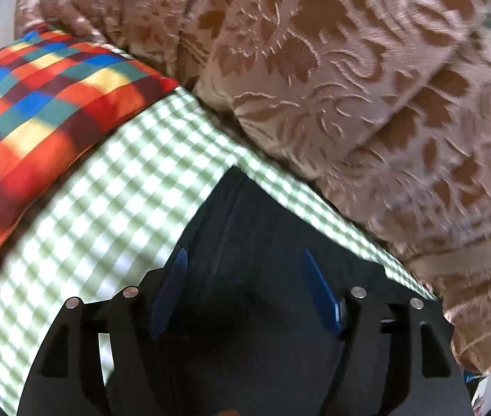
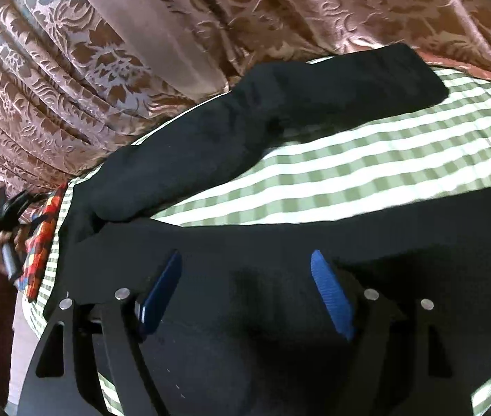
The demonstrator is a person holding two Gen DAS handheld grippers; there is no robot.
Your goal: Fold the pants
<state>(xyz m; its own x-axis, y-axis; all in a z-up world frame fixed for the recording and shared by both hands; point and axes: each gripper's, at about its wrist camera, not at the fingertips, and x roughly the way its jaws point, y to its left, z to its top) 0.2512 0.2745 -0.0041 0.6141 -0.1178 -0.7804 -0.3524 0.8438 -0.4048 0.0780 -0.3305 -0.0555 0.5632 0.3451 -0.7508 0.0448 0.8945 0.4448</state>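
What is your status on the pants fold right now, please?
Left gripper open, right gripper open, nothing clamped. Black pants on green checked sheet, legs splayed apart, not folded. Plaid pillow beside, clear of pants.

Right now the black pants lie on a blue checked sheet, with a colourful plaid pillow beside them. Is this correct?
Not quite: the sheet is green and white checked, not blue, as the right wrist view shows. The black pants do lie on it, with the colourful plaid pillow beside them.
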